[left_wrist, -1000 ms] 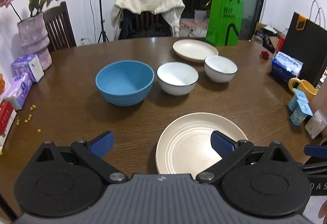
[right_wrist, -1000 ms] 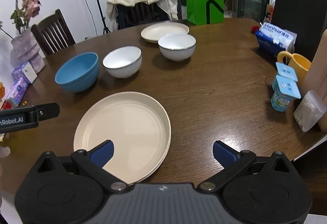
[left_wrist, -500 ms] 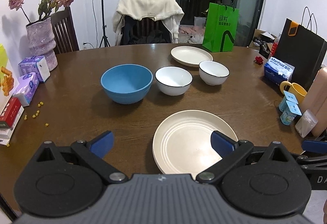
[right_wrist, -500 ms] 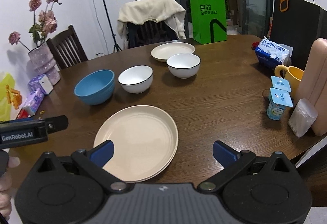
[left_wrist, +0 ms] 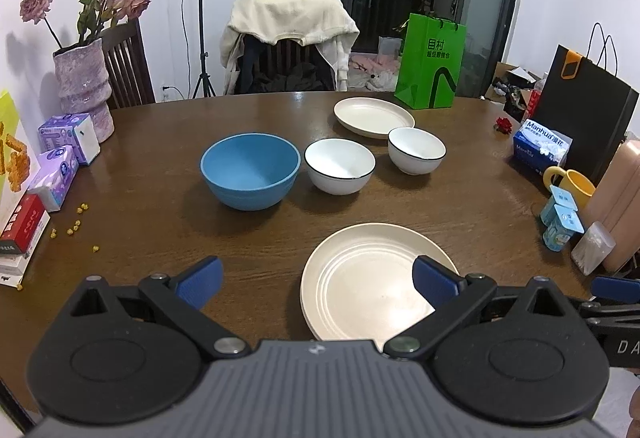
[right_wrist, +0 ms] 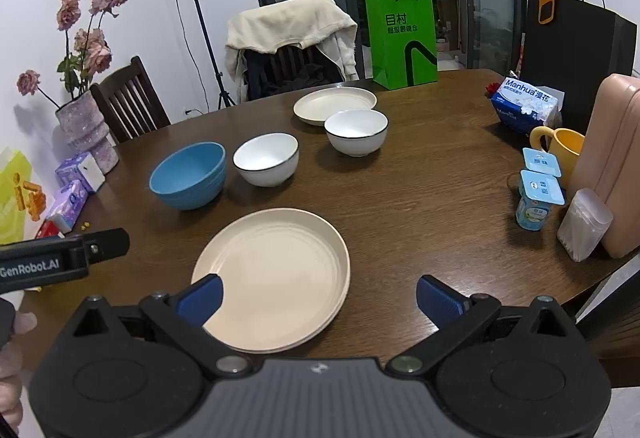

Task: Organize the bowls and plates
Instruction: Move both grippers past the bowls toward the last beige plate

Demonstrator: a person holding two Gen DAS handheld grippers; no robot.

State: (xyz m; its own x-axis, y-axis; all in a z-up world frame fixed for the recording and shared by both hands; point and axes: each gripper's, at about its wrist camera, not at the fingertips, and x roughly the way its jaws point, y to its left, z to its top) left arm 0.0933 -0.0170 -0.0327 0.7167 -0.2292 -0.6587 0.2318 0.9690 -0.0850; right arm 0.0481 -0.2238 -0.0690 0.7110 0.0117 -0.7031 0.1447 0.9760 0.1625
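Cream plate [right_wrist: 276,274] between parted gripper [right_wrist: 318,296] jaws

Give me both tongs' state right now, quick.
Left tongs: open, holding nothing.
Right tongs: open, holding nothing.

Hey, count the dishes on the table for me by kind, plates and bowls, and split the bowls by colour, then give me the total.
Plates: 2, near plate and far plate
White bowls: 2, middle bowl and right bowl
Blue bowl: 1
Total: 5 dishes
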